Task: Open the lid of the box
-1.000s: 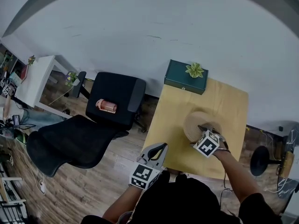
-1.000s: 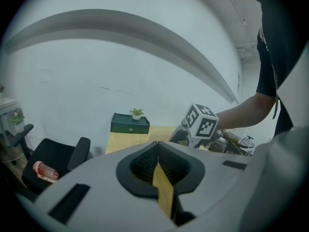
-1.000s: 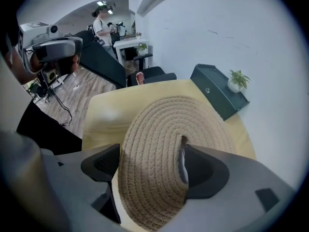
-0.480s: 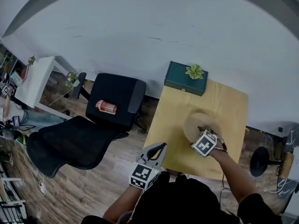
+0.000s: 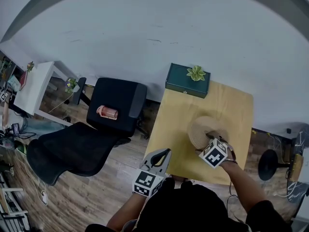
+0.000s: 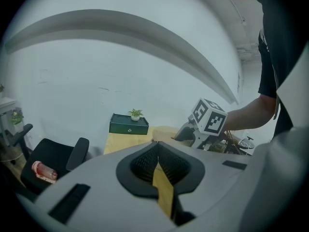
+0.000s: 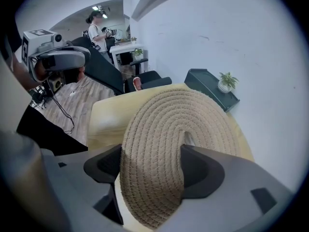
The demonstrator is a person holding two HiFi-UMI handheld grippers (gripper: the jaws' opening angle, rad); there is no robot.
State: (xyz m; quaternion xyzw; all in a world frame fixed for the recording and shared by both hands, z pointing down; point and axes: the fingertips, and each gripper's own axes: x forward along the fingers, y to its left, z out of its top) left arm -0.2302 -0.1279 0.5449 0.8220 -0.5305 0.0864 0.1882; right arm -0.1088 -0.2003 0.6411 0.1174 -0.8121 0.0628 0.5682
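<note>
Off the near-left corner of the light wooden table (image 5: 176, 115), the left gripper (image 6: 157, 153) hangs with its fingers together, holding nothing. Over the table's near-right part, the right gripper (image 7: 152, 153) is closing its wide-set fingers on the round tan woven-rope lid (image 7: 169, 120), both pads against its coils.

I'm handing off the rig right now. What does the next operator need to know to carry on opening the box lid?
Right gripper: fingers closing on the woven lid, which fills the gap between them.
Left gripper: shut, empty, held by the near-left corner of the table.
Things: the lid is mid-table; the box body under it is hidden.
Done: lid reached, grip nearly set.
Left: lift the lid clear, then probably set it down on bare tabletop.
</note>
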